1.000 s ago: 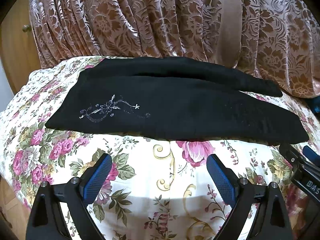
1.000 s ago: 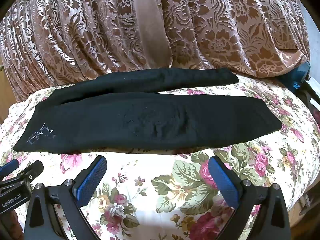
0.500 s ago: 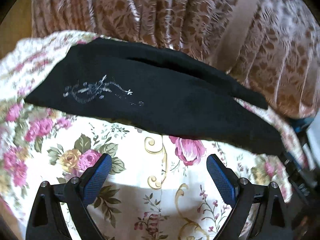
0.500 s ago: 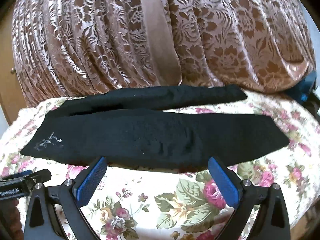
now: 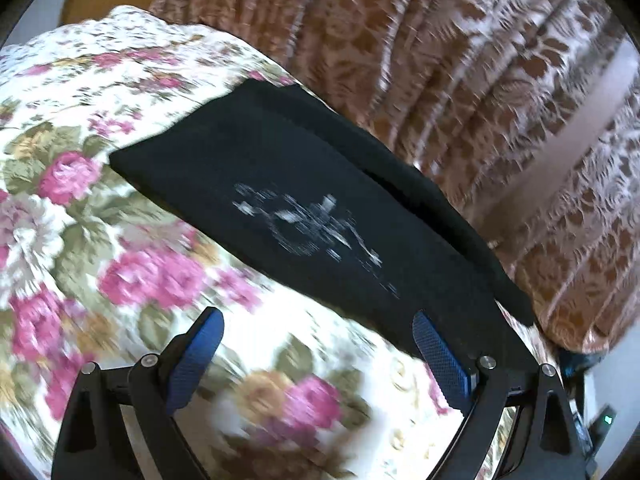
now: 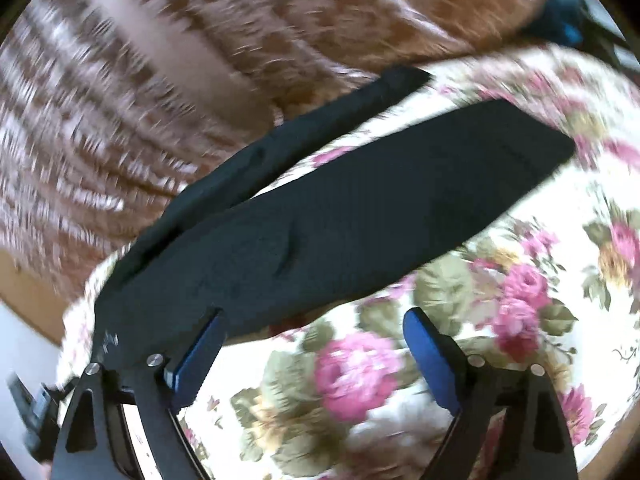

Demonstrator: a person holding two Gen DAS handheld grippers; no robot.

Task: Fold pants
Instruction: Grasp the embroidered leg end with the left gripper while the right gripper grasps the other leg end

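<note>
Though blurred – black pants on floral cloth – motif smeared.

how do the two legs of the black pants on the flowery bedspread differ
The near black pant leg looks wider and lies wholly on the floral bedspread; the far black pant leg looks narrower and runs along the brown patterned curtain. They splay apart toward their ends. Both lie flat, neither held.

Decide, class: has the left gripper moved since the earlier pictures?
Yes. The left gripper has closed in on the black pants lying on the floral cover, and rolled: they now run diagonally.
</note>
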